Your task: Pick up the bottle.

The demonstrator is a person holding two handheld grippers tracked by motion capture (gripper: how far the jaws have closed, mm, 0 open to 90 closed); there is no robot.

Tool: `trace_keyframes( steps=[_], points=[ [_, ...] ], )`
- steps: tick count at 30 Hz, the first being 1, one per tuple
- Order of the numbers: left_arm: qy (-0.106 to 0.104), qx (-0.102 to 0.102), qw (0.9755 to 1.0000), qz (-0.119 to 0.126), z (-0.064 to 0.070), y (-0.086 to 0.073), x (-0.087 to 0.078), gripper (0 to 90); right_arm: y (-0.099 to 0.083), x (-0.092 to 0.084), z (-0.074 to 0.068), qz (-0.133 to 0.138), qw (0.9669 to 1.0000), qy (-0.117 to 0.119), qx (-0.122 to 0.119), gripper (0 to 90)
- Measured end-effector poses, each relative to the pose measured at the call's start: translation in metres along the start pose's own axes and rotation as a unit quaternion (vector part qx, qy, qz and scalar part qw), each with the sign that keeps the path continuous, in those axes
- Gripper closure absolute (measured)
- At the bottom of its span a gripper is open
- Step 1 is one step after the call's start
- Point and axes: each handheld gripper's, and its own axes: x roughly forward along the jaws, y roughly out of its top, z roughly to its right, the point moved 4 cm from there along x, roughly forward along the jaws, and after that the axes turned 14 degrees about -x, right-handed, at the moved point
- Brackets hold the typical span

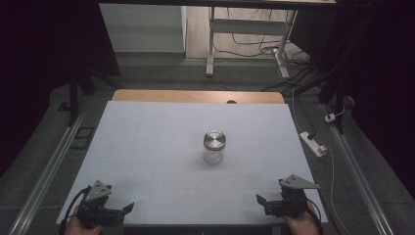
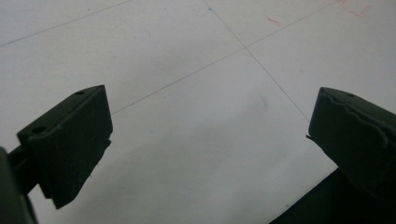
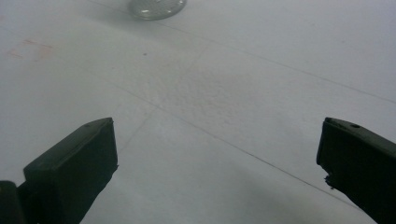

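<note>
At the lower left of the high view our left gripper (image 1: pixel 128 208) rests at the near edge of the table (image 1: pixel 147 147), jaws spread wide with nothing between them; its own view shows bare white surface in the gap. In the middle of that frame, well apart from both grippers, stands the jar (image 1: pixel 214 147), upright, clear glass with a metal lid (image 1: pixel 214 139) on top. We judge it rigid, smooth and likely slippery, breakable if knocked over, and light if it is empty, which we cannot tell. The body below the lid looks like the safest place to hold, with the lid left for the other gripper. At the lower right our right gripper (image 1: pixel 261 200) also stands wide open and empty, the jar's base (image 3: pixel 157 7) at the top edge of its view.
</note>
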Motion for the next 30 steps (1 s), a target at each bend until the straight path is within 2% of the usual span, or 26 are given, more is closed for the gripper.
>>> trace_keyframes(
  steps=[1,4,7,18,27,30],
  points=[
    [-0.002,-0.001,1.0,-0.002,-0.0001,-0.0001,0.0003,0.8,0.0,0.0,0.0,0.0,1.0,0.0,0.0,0.0],
    [-0.004,0.001,1.0,-0.005,0.0002,-0.0002,0.0008,0.7,0.0002,-0.0005,0.0006,0.01,0.9996,0.021,0.018,0.0],
    [-0.005,0.003,1.0,-0.007,0.0007,-0.0002,0.0012,0.6,0.0004,-0.0004,-0.0004,0.011,0.9994,0.029,0.016,0.0],
    [-0.01,0.011,0.9998,-0.014,0.0026,-0.0005,0.0023,0.0,0.0005,-0.0007,-0.0005,0.015,0.999,0.038,0.016,0.0],
    [-0.011,0.009,0.9998,-0.016,0.002,-0.0003,0.0027,0.0,0.0012,-0.0009,-0.0017,0.014,0.9994,0.032,0.007,0.0],
    [-0.011,0.007,0.9998,-0.017,0.0018,-0.0002,0.0029,0.0,0.0028,-0.0014,-0.0028,0.017,0.9993,0.032,-0.007,0.0]
  ],
)
